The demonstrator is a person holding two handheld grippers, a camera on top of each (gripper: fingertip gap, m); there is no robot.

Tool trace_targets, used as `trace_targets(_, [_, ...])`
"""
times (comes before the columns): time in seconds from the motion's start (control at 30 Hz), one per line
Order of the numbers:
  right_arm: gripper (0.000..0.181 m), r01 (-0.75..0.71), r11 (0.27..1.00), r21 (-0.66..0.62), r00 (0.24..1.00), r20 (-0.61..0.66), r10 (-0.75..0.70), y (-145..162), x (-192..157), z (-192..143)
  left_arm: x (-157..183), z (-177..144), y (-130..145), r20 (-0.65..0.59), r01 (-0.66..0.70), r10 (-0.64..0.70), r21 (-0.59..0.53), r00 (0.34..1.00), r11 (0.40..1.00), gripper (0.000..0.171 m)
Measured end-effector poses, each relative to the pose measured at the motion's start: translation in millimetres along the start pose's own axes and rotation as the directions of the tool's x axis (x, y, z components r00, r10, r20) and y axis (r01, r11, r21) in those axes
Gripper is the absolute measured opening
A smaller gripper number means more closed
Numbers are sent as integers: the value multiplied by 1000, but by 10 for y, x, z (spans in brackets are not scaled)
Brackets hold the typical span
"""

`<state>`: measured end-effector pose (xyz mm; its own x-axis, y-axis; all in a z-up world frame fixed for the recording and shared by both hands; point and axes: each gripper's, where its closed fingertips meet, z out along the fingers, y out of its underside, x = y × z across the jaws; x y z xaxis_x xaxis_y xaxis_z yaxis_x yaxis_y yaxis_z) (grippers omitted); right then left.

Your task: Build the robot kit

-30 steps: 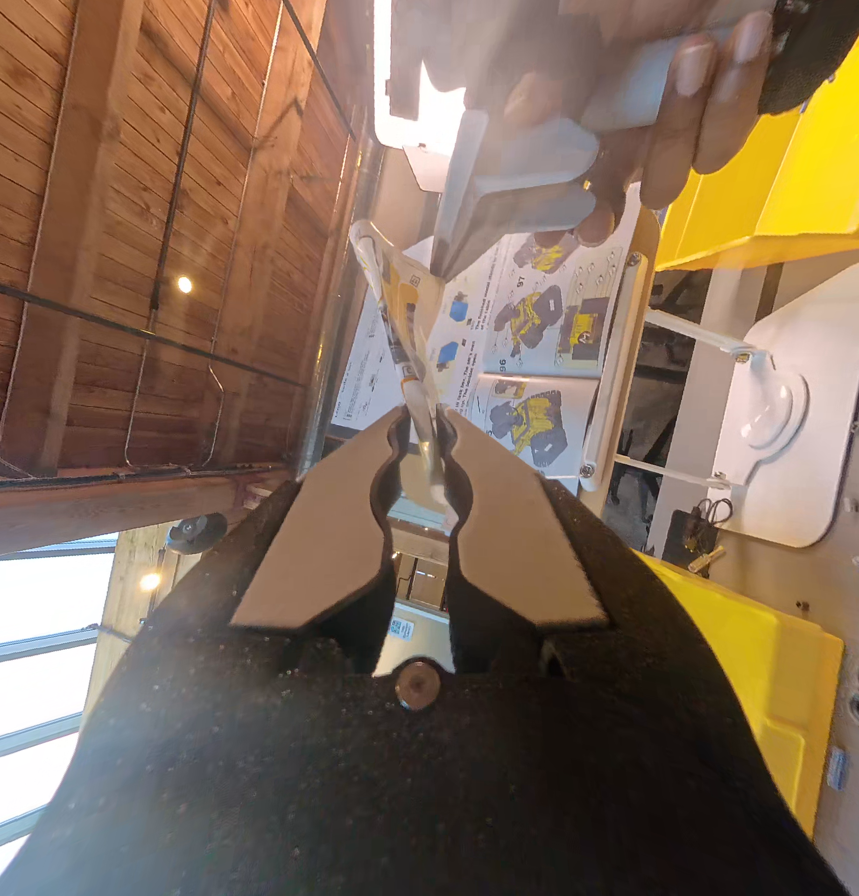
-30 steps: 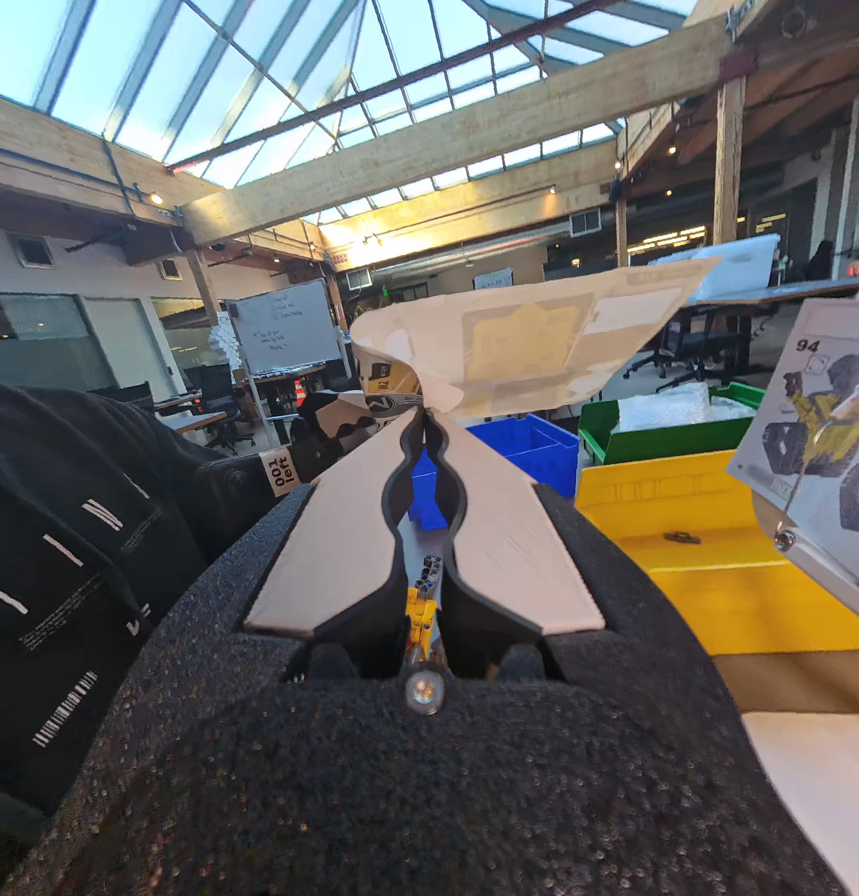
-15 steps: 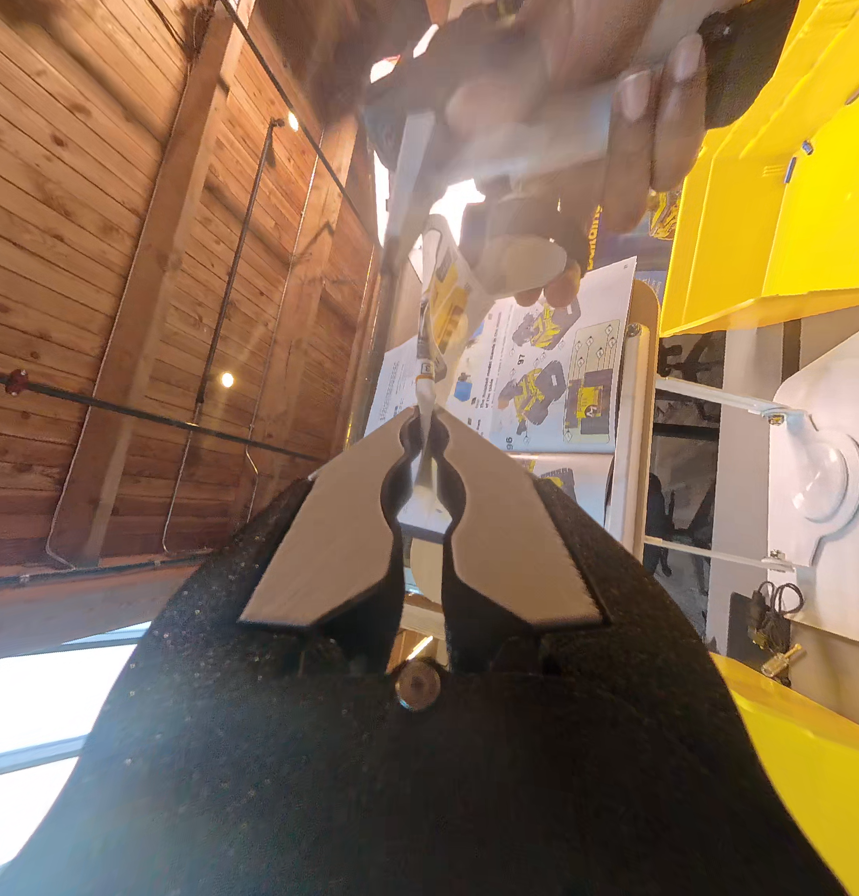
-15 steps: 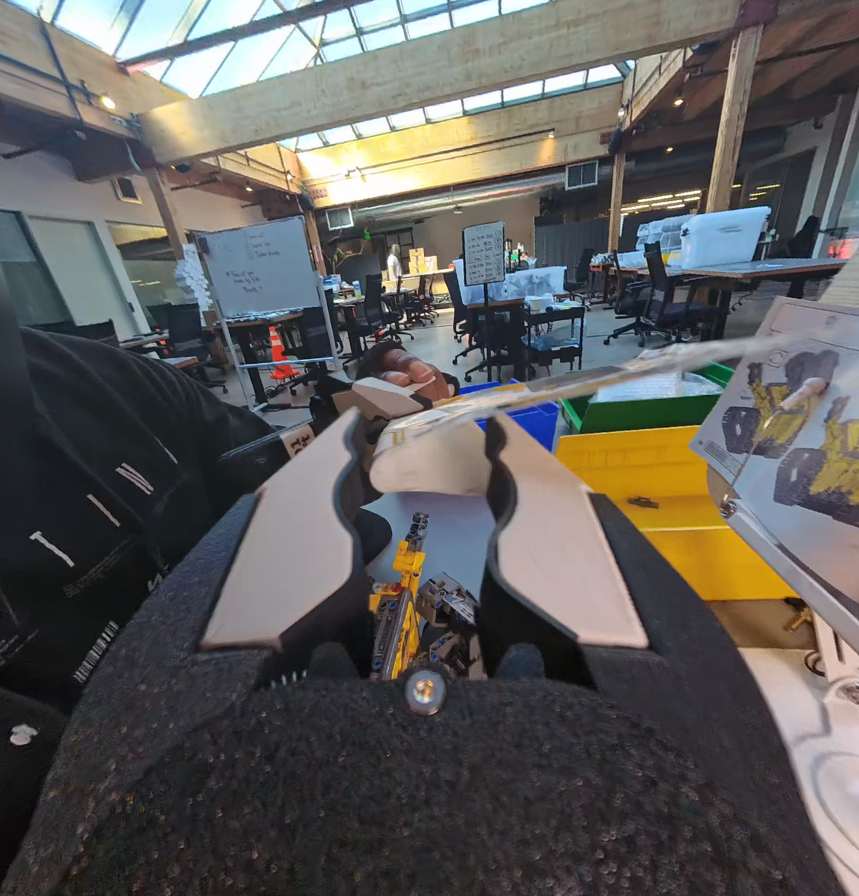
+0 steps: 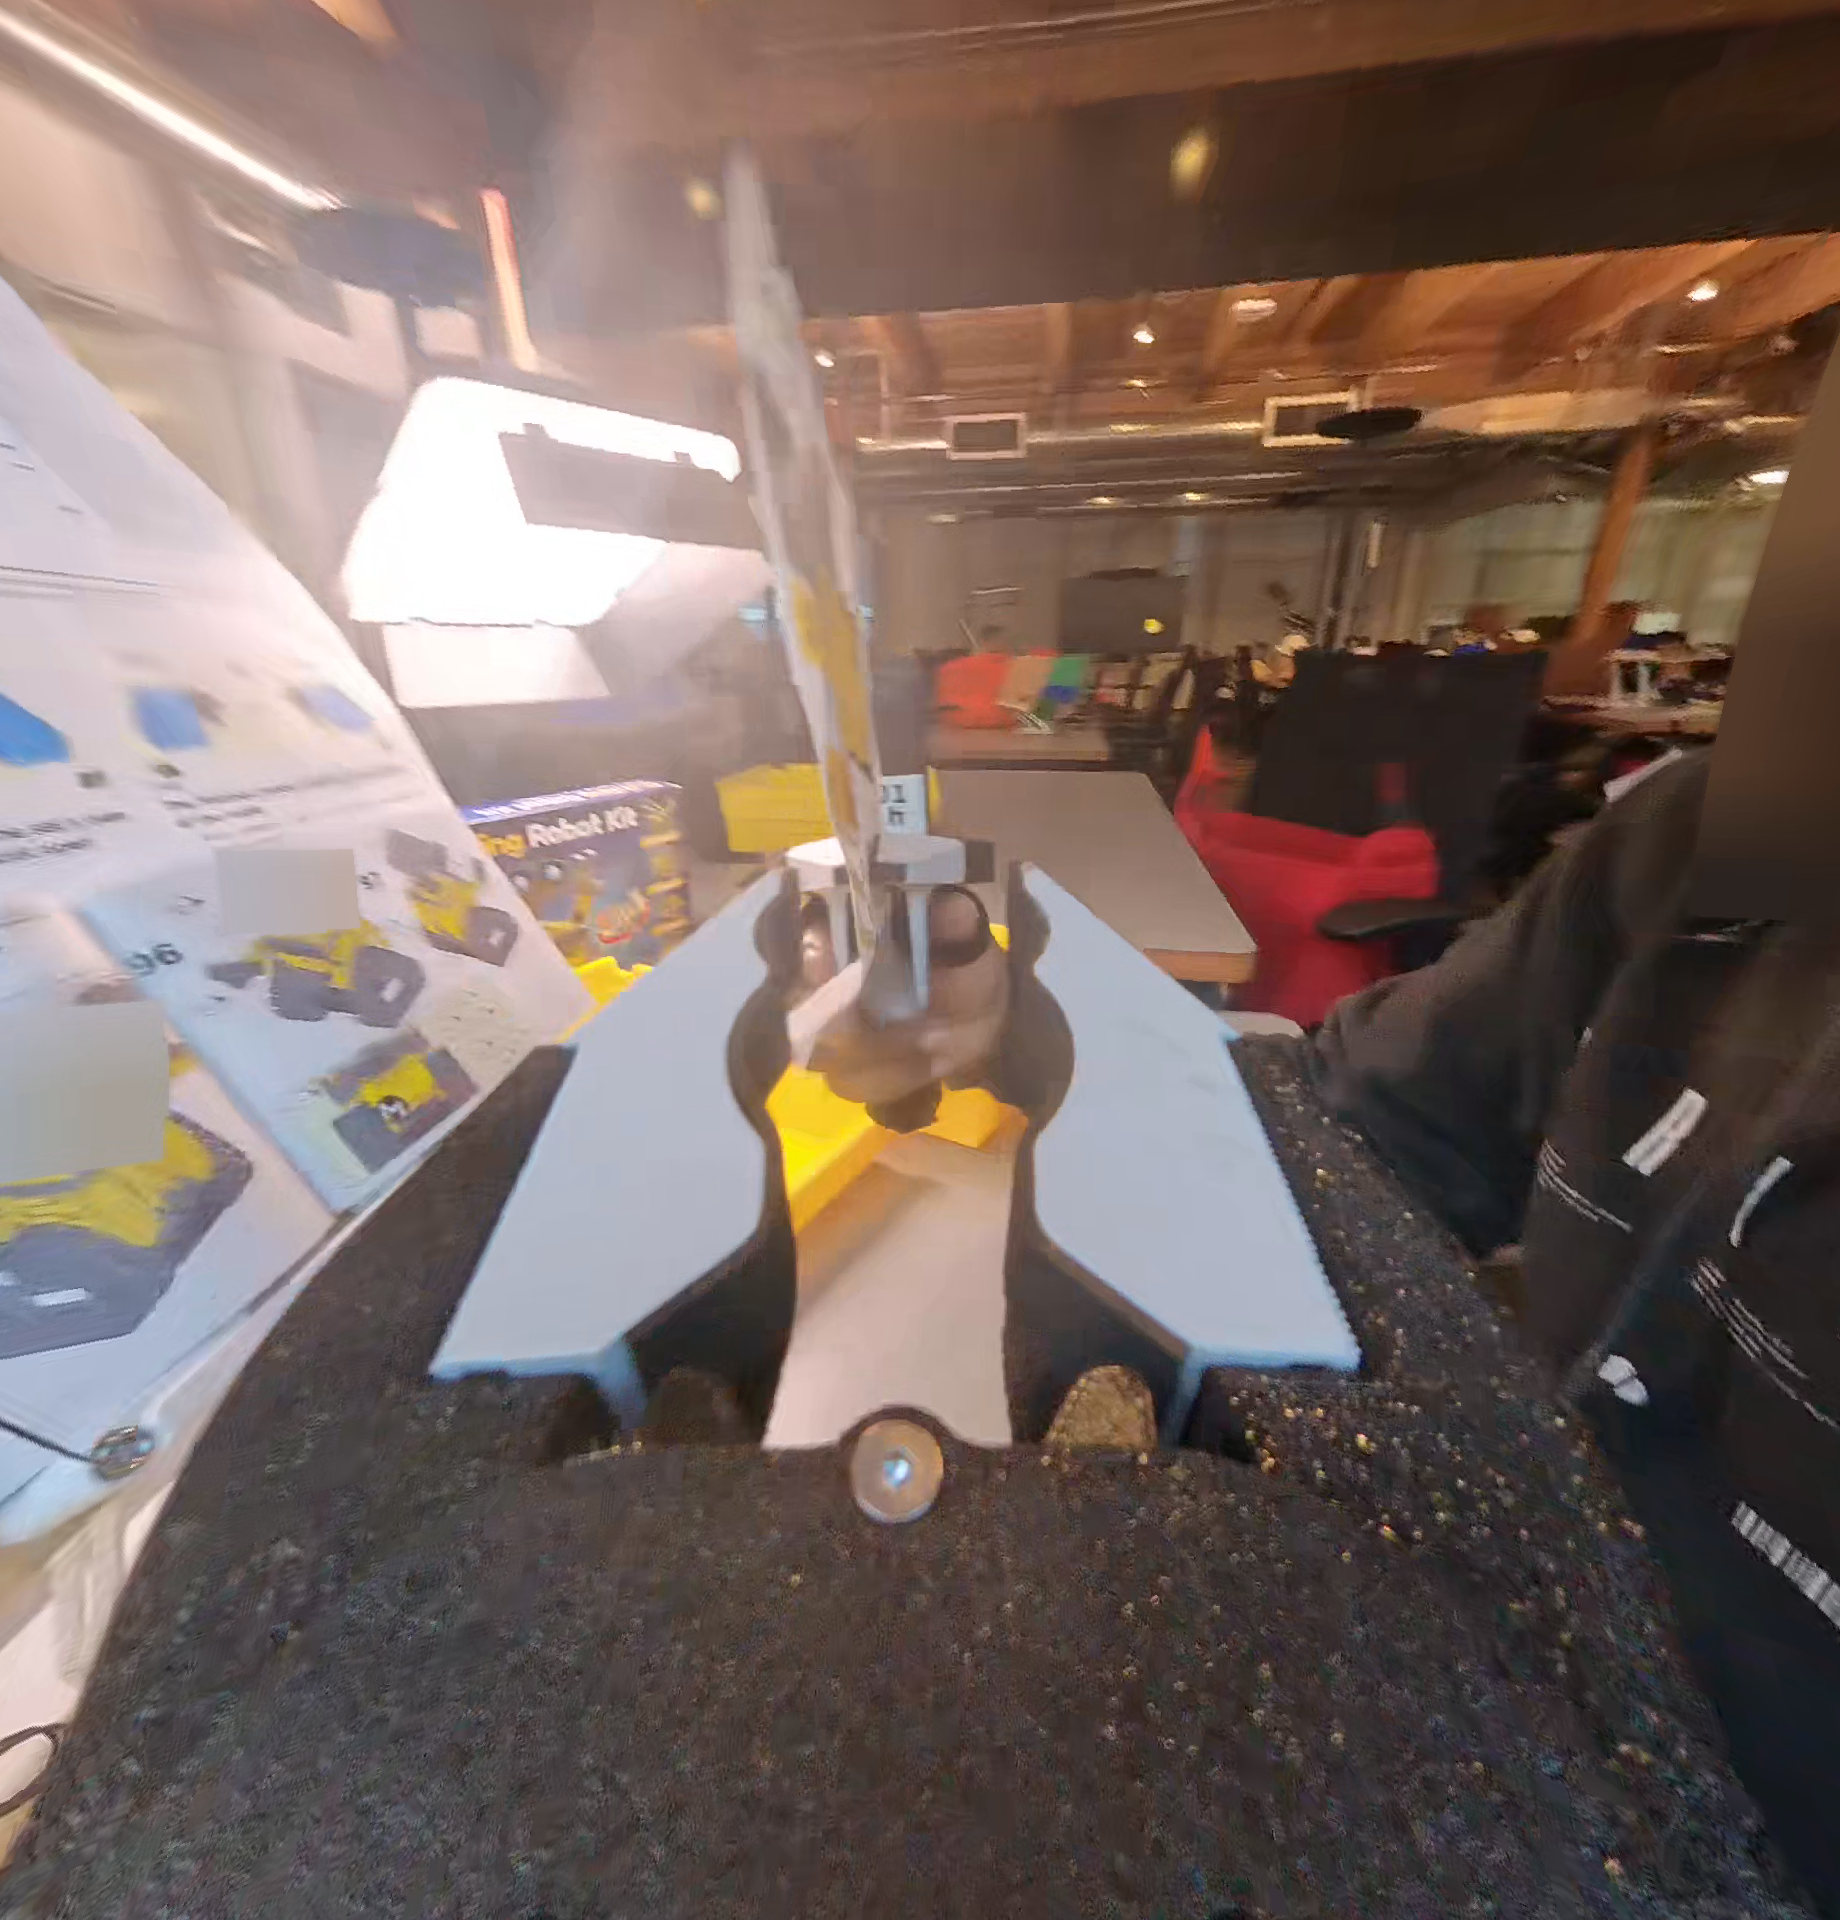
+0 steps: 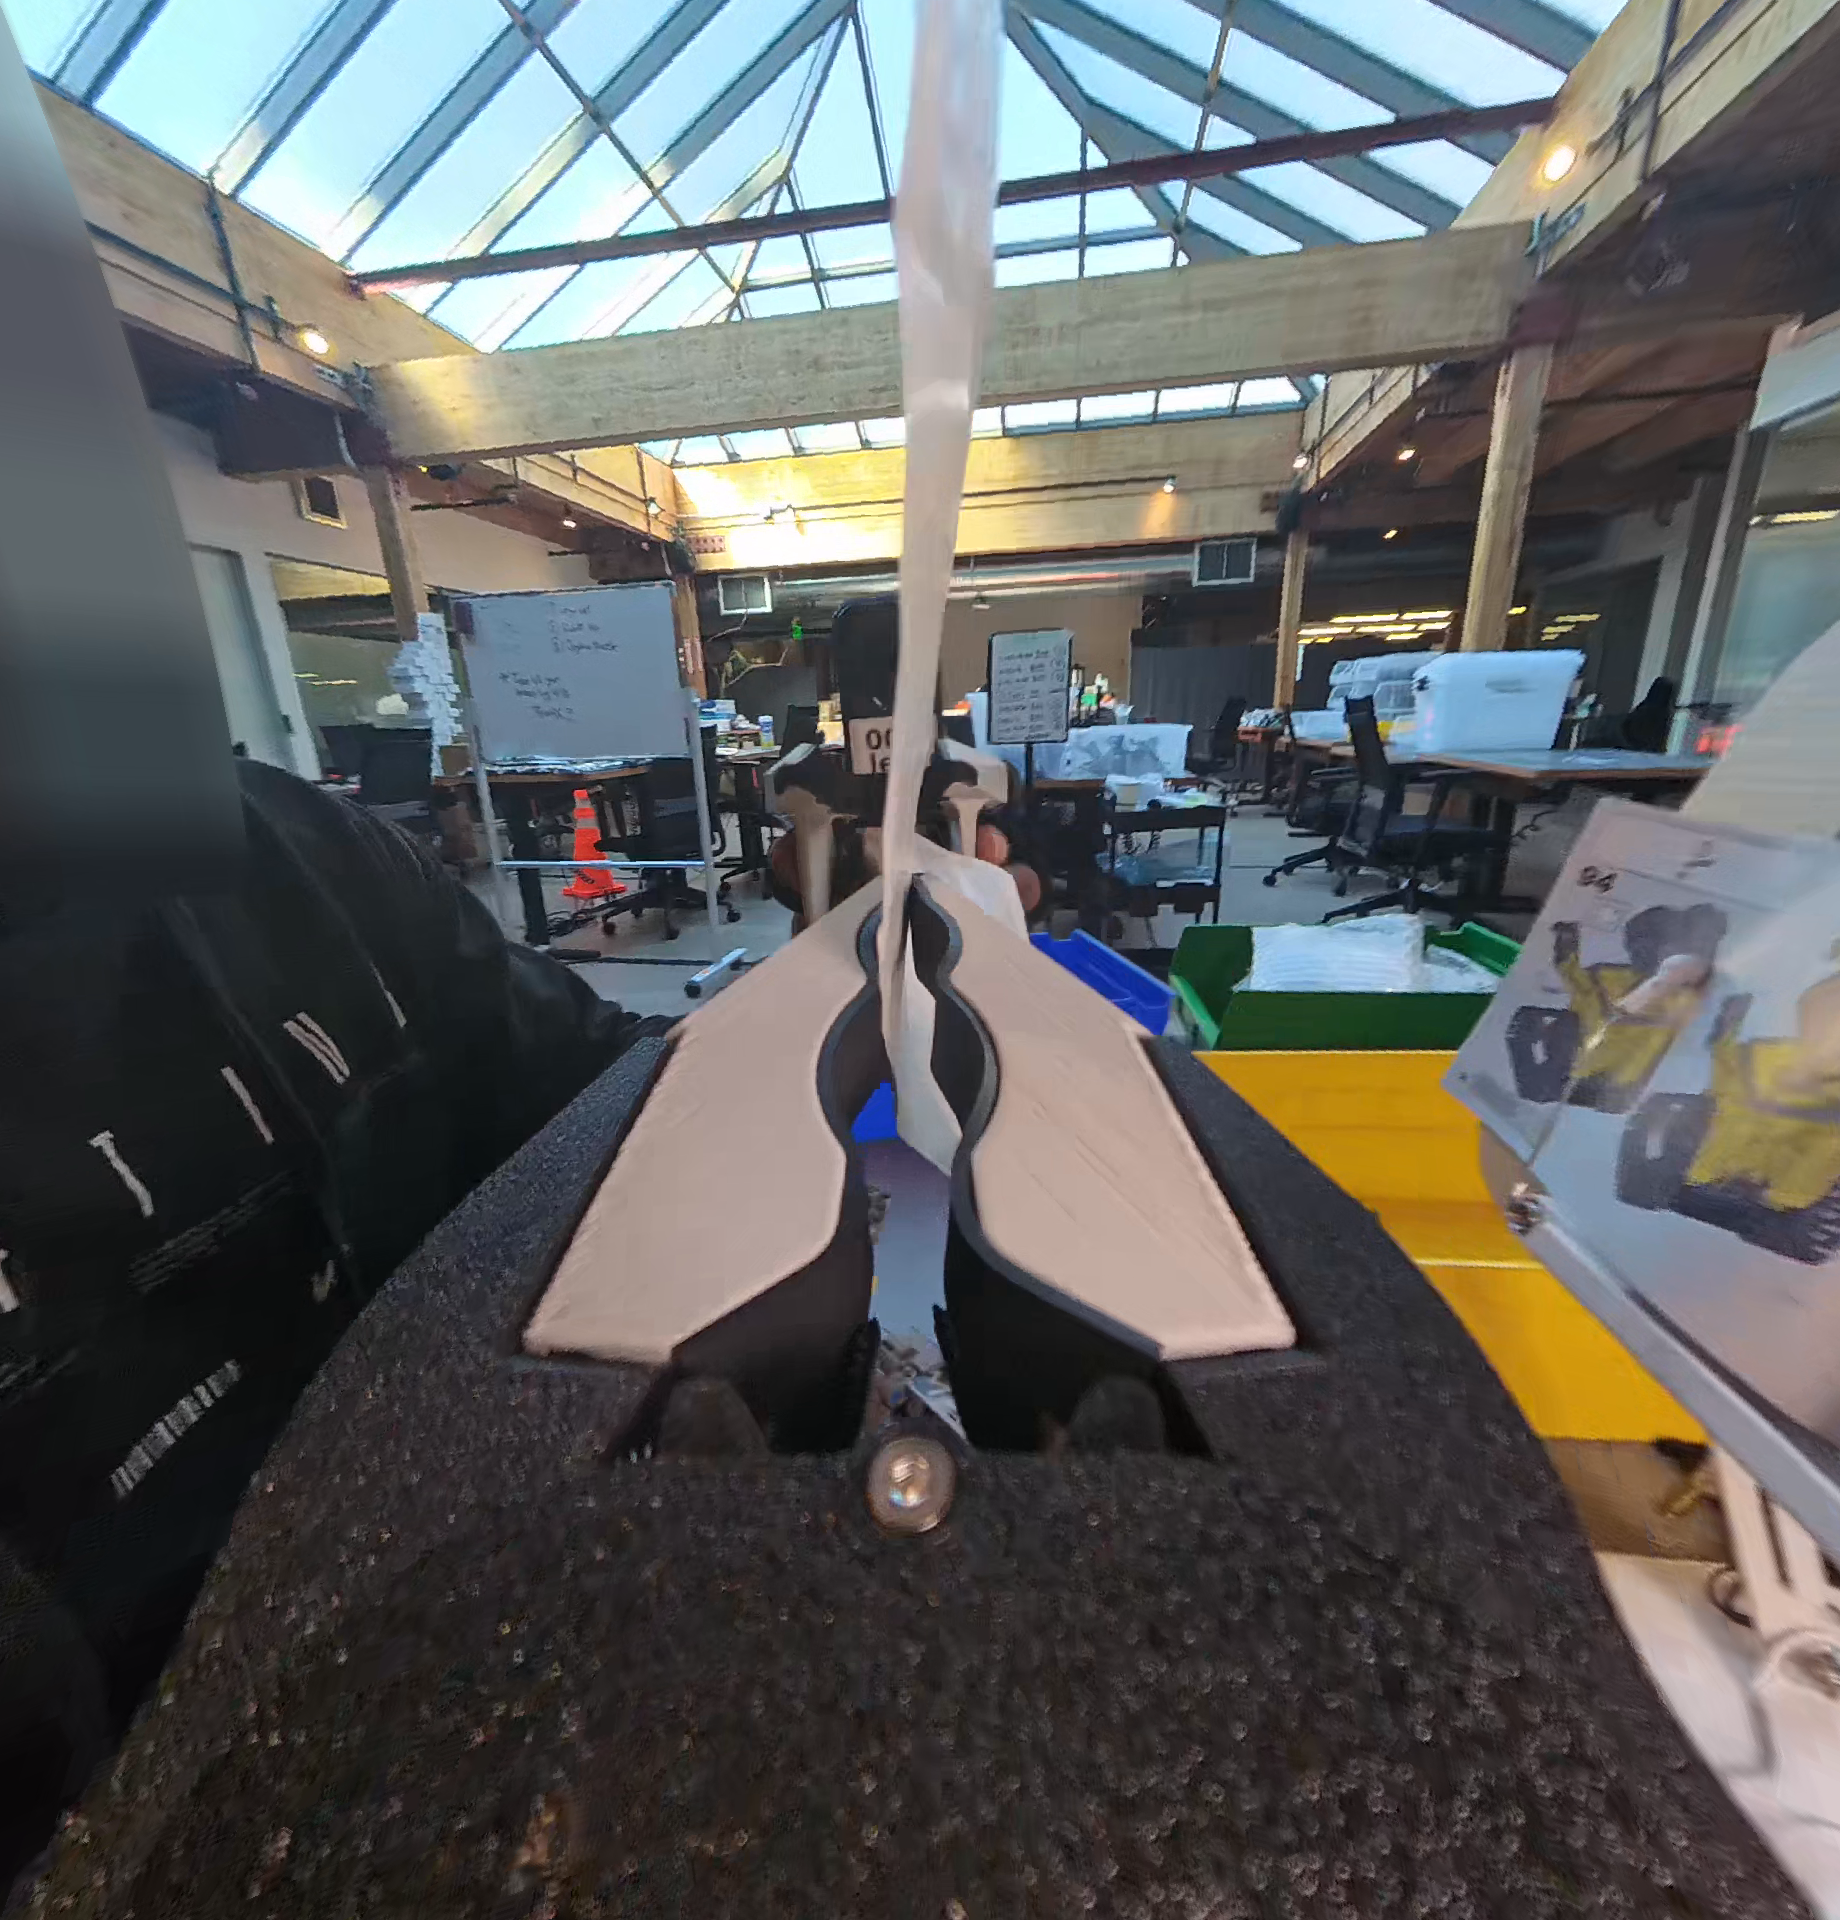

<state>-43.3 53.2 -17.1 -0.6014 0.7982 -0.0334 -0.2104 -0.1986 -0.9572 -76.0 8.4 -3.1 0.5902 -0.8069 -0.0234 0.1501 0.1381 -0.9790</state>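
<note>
- While the yellow bins (image 6: 1342,1122) fill the table's right side, a green bin (image 6: 1311,1003) and a blue bin (image 6: 1103,977) sit behind them.
- Propped on a stand at the right, an instruction booklet (image 6: 1705,1060) leans close by.
- Right gripper (image 6: 911,894): jaws pressed together, pinching a thin plastic bag (image 6: 937,416) that rises upright.
- Left gripper (image 5: 900,894): jaws spread, empty, facing the bag's edge (image 5: 812,582) and blurred.

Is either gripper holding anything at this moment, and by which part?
The right gripper is shut on a thin white sheet, pinching it near its lower end; the rest rises edge-on. The left gripper is open, holding nothing.
</note>
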Motion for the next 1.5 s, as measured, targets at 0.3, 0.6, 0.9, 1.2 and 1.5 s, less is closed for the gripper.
trace_targets(0.3, [6,-356,934,-40,932,-92,351,235,182,229,-84,-104,101,57,39,-33,-120,998,992,0])
trace_targets(0.6, [48,462,816,-347,718,-394,-574,-398,1,61,-370,-254,228,126,276,-260,-134,957,952,0])
trace_targets(0.9, [53,552,455,-699,460,-200,-865,152,148,256,-403,-127,714,216,291,-229,-323,949,901,0])
trace_targets(1.2, [61,466,370,-804,344,-221,-913,45,325,23,-703,-413,999,366,189,24,-534,930,824,0])
trace_targets(1.5, [58,479,393,-785,644,10,-765,925,138,325,-201,-337,1294,74,-39,135,-730,988,682,0])
